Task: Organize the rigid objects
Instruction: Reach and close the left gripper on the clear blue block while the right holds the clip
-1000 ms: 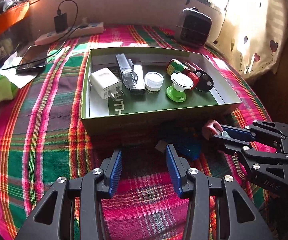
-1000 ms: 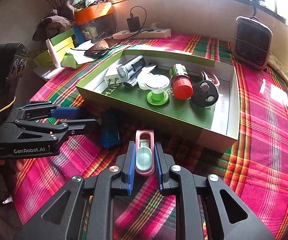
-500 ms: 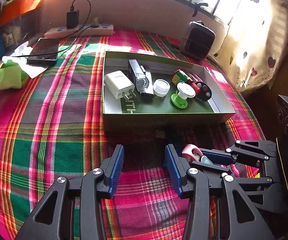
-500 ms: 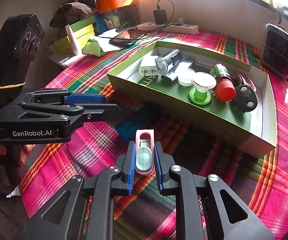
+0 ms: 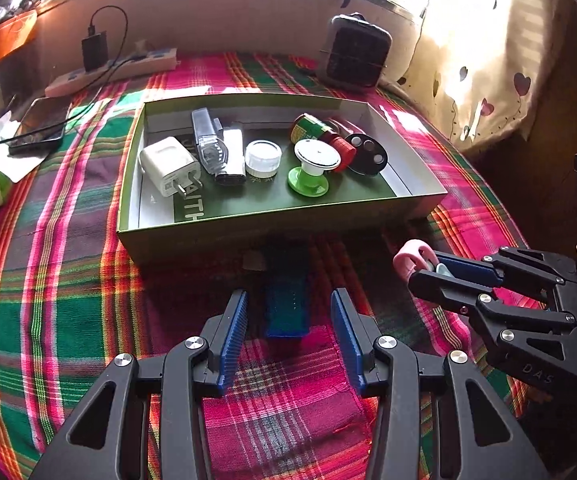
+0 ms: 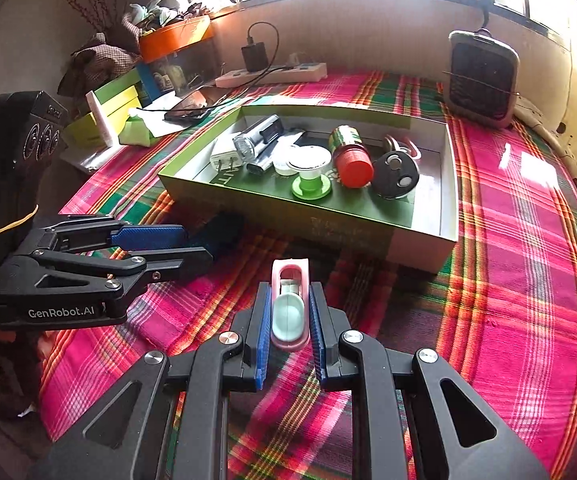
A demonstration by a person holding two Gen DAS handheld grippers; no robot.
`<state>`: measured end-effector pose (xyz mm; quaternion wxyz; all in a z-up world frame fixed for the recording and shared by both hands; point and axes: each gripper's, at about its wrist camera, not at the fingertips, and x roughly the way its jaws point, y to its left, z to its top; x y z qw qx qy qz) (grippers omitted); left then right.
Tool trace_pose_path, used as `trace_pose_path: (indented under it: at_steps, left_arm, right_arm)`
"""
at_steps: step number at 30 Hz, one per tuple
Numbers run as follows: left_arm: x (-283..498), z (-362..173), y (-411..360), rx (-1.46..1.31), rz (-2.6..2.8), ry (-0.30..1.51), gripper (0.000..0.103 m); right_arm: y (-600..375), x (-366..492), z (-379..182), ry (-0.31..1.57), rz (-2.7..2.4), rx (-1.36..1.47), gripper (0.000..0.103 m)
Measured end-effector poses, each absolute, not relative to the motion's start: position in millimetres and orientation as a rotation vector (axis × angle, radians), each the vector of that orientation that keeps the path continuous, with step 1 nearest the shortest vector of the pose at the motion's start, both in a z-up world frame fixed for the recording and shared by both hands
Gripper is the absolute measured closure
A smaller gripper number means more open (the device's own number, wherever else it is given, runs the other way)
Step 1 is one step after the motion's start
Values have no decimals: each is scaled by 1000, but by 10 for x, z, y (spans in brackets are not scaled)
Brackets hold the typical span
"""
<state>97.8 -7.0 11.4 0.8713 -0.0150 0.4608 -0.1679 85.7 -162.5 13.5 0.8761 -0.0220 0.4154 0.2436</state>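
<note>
A dark blue rectangular block (image 5: 286,304) lies flat on the plaid cloth just in front of the green box (image 5: 248,232). My left gripper (image 5: 288,336) stands open, a finger on either side of the block's near end without touching it. The right gripper (image 6: 289,320) is shut on a pink clip with a mint insert (image 6: 289,308), held above the cloth to the right of the block. From the right wrist view, the left gripper (image 6: 168,246) reaches in from the left toward the block (image 6: 218,232).
The green box (image 6: 288,220) holds a white charger (image 5: 166,168), a clear torch (image 5: 208,140), a white cap (image 5: 263,158), a green spool (image 5: 312,168), a red-capped bottle (image 5: 324,136) and a black fob (image 5: 366,154). Behind stand a small heater (image 5: 354,56), power strip (image 5: 116,70) and phone (image 5: 40,128).
The left gripper has shifted so the blue block now lies centred between its fingers instead of off to the right. The right gripper, still holding the pink clip, has drawn away to the right.
</note>
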Motion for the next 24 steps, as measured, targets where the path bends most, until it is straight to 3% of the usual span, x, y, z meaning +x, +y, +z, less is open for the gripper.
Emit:
trace_pose_path:
  at_steps: [12, 24]
  left_arm:
    - [1021, 69, -176, 55, -282, 926, 61]
    - [1019, 59, -143, 52, -267, 908, 82]
  right_arm:
    - [-1692, 876, 77, 862, 436, -63, 84]
    - [-1714, 893, 44, 869, 440, -47, 84]
